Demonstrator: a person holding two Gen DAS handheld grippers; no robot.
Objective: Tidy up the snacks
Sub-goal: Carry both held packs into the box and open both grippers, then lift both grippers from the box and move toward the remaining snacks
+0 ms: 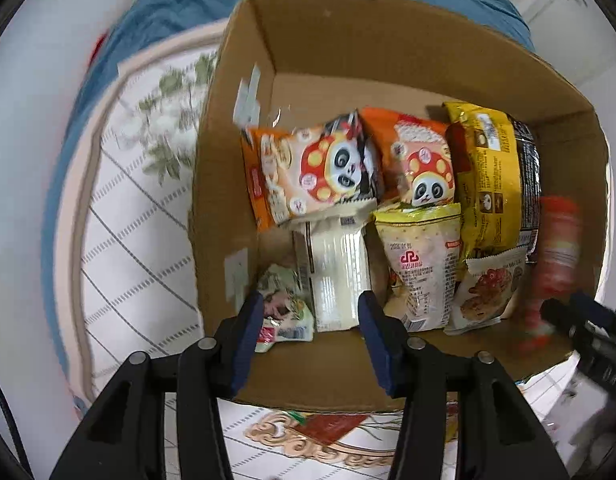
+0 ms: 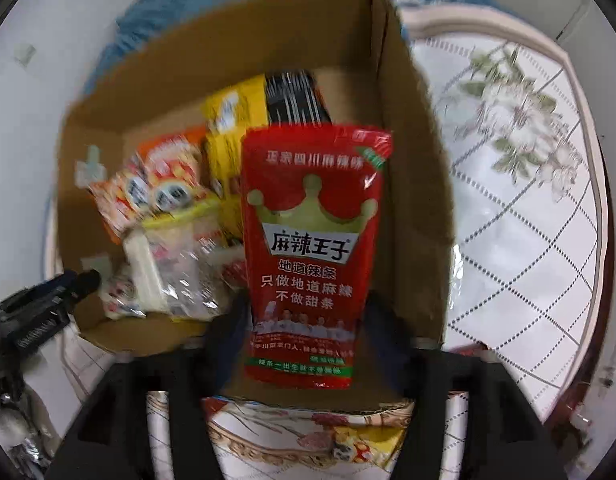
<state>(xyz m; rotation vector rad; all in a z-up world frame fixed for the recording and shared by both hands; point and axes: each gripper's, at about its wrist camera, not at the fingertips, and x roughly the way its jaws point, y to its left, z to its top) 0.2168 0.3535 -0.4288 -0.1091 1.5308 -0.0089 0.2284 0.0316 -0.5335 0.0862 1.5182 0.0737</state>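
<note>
Already the cardboard box (image 1: 236,128) on the floral cloth (image 1: 148,200) was crowded with panda packets (image 1: 319,172) and a yellow bag (image 1: 487,184). My right claw (image 2: 308,320) gripped an upright red crowned snack pouch (image 2: 313,220) at the box's right wall; my left claw (image 1: 308,320) hung wide, empty.

Snack packets (image 1: 419,216) are packed inside the cardboard box (image 1: 347,48), which is set on the patterned table (image 1: 140,208) (another packet (image 2: 313,256) is held above its right side).
</note>
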